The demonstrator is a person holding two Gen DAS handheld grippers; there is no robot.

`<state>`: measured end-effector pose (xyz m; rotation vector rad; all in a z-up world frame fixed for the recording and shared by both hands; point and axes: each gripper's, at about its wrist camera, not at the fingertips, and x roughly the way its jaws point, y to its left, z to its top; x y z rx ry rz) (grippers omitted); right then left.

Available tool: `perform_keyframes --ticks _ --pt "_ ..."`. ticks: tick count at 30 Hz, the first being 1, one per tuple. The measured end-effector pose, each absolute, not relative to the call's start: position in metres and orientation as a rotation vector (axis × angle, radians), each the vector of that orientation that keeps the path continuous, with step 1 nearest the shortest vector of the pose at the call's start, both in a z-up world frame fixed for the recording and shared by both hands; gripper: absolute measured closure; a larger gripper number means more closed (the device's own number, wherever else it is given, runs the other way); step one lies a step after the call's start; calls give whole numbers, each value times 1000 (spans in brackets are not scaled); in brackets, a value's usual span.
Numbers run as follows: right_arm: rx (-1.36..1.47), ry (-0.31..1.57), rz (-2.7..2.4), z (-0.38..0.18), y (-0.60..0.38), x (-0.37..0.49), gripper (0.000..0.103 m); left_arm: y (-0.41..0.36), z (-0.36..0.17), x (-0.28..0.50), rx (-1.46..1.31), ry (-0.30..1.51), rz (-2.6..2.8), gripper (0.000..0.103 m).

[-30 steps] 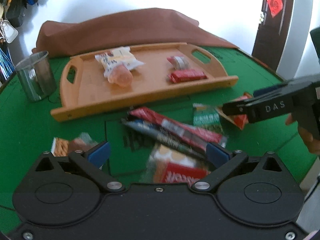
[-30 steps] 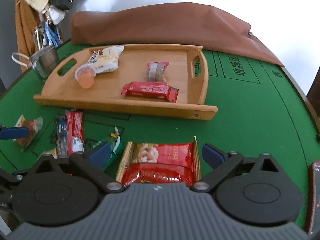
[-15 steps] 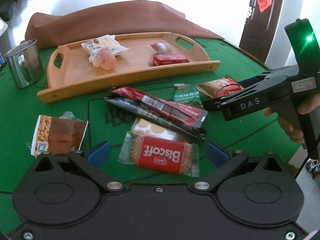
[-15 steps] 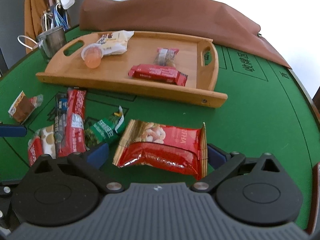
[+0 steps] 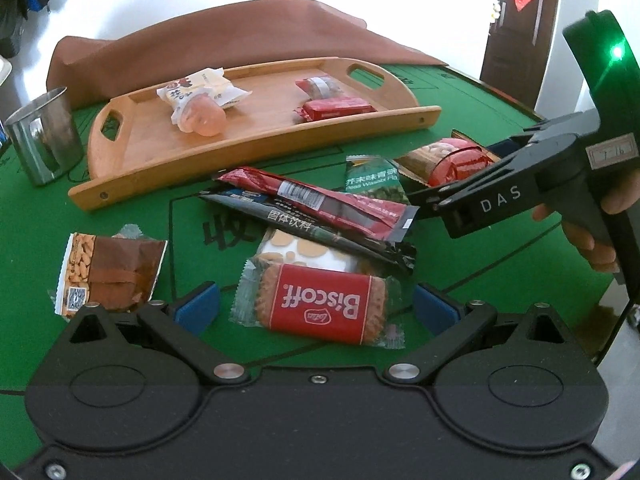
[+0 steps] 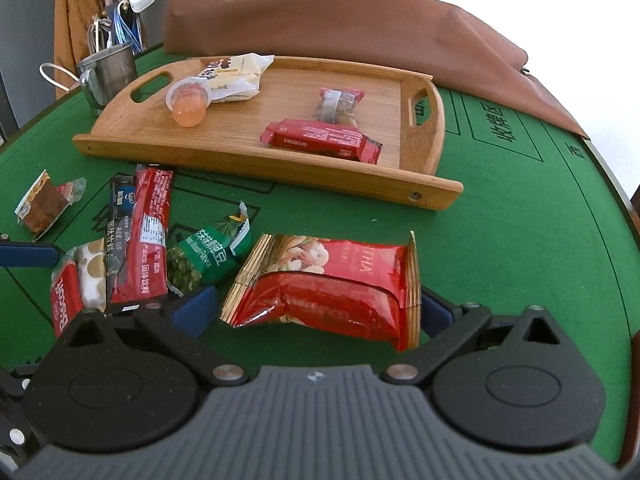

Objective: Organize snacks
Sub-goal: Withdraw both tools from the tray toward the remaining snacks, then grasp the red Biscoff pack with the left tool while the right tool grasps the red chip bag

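Observation:
A wooden tray (image 5: pixel 256 148) (image 6: pixel 280 168) holds a white pastry pack (image 5: pixel 200 90), an orange jelly cup (image 6: pixel 188 106), a small wrapped sweet (image 6: pixel 340 104) and a red bar (image 6: pixel 320 138). Loose snacks lie on the green felt in front of it. My left gripper (image 5: pixel 316 310) is open, with the Biscoff packet (image 5: pixel 320 308) flat between its fingers. A red stick pack (image 5: pixel 316 200), a dark stick pack (image 5: pixel 312 232) and a green pea packet (image 5: pixel 372 178) lie beyond it. My right gripper (image 6: pixel 316 310) is open around a red nut bag (image 6: pixel 332 284).
A brown almond packet (image 5: pixel 108 272) lies left of the pile. A steel mug (image 5: pixel 44 136) stands by the tray's left end. A brown cloth (image 6: pixel 340 28) is bunched behind the tray. A person's hand (image 5: pixel 592 244) holds the right gripper near the table's right edge.
The left gripper drew back and down, so the Biscoff packet now lies between its fingers. The right gripper closed in on the red nut bag. Both stayed open.

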<state>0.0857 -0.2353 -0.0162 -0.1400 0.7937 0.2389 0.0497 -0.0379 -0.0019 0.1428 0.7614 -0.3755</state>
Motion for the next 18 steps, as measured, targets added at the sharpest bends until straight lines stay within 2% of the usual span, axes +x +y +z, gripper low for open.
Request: perform_keyframes --ticks 4,8,15,18 --pt "-143 789 241 -16 -235 85 0 -40 -3 46 149 748 -382 1" --pt "-146 781 244 -17 -236 84 0 -39 -2 45 141 742 -381 5" --pt "-145 772 245 -18 -236 82 0 -33 2 42 126 730 -346 25" --pt "-143 768 245 -18 -236 82 0 -32 2 40 132 726 -338 29"
